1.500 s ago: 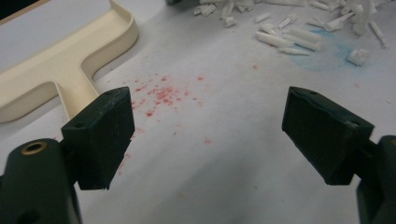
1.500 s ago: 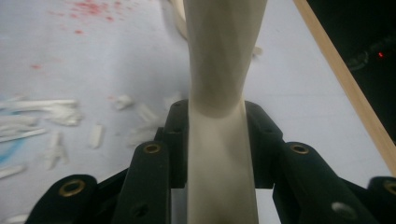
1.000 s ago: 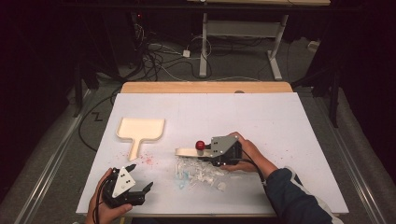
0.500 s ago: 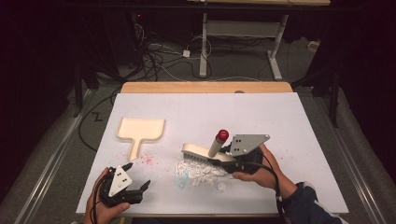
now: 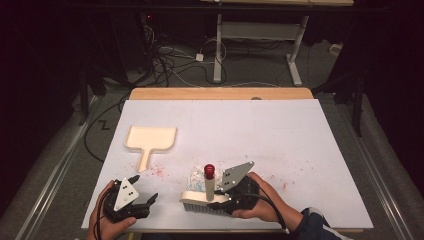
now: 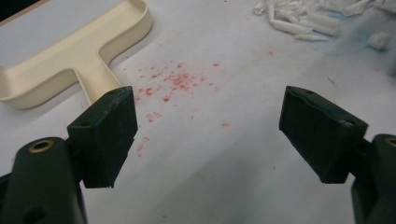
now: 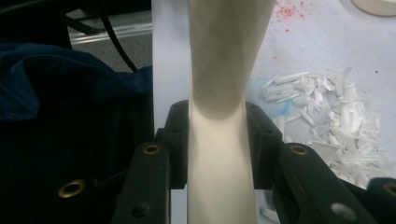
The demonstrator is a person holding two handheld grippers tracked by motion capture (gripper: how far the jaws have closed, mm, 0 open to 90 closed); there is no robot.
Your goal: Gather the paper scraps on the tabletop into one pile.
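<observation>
My right gripper (image 5: 216, 199) is shut on the cream handle of a brush (image 5: 200, 202). The brush's bristle head lies on the white table sheet near the front edge, and its red-tipped handle (image 5: 209, 171) stands up. In the right gripper view both jaws press on the handle (image 7: 217, 140). A pile of white paper scraps (image 5: 196, 176) lies just behind the brush; these scraps (image 7: 327, 116) are also to the right of the handle. My left gripper (image 5: 145, 188) rests open at the front left, and its view has nothing between the jaws (image 6: 208, 130).
A cream dustpan (image 5: 150, 139) lies behind the left gripper, its handle pointing toward me; the dustpan (image 6: 60, 56) is at the upper left of the left gripper view. Red crumbs (image 6: 173, 84) dot the sheet by its handle. A wooden strip (image 5: 220, 93) borders the far table edge.
The right hand has carried the brush from behind the scrap pile toward the front edge and a little left, and the handle now stands upright. The left gripper has stayed put.
</observation>
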